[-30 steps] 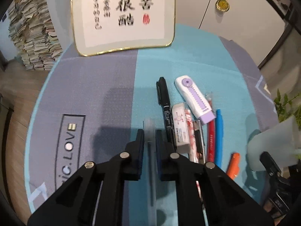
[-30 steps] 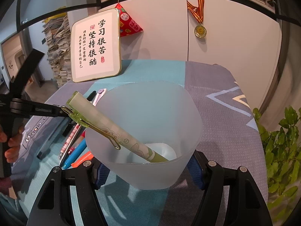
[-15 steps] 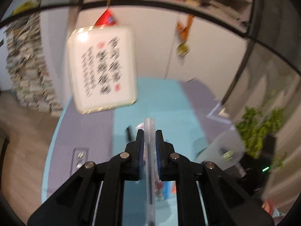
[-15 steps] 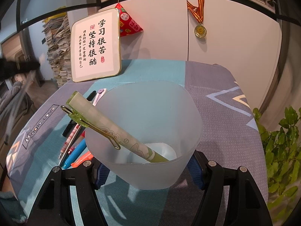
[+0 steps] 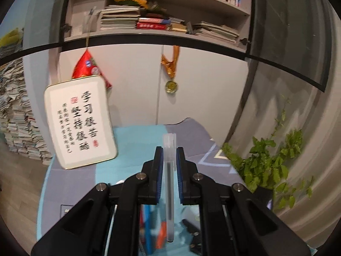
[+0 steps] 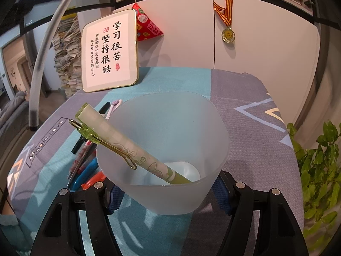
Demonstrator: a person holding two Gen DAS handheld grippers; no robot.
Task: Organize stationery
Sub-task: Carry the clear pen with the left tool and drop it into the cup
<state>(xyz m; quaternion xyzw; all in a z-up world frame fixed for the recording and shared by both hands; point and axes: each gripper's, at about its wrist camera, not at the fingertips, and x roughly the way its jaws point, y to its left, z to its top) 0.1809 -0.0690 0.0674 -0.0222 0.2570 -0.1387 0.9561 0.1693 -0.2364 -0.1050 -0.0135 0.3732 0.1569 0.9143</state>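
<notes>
My left gripper [image 5: 169, 155] is shut on a clear pen [image 5: 169, 183] and holds it raised above the table, tip end toward the camera. The same pen [image 6: 42, 49] shows as a long clear curve at the upper left of the right wrist view. My right gripper [image 6: 168, 194] is shut on a frosted plastic cup [image 6: 170, 149] standing on the tablecloth. A green pen with a gold clip [image 6: 119, 143] leans inside the cup. Several pens, a black marker [image 6: 89, 128] and a purple correction tape [image 6: 114, 106] lie on the cloth left of the cup.
A framed calligraphy sign [image 6: 109, 51] leans against the white cabinet at the back of the table. A medal [image 6: 228, 35] hangs on the cabinet. A green plant [image 6: 319, 170] stands right of the table. Paper stacks [image 6: 66, 59] rise at the left.
My left gripper has lifted the clear pen off the table and tilted up from looking down at the cloth to facing the cabinet. The right gripper and cup have not moved.
</notes>
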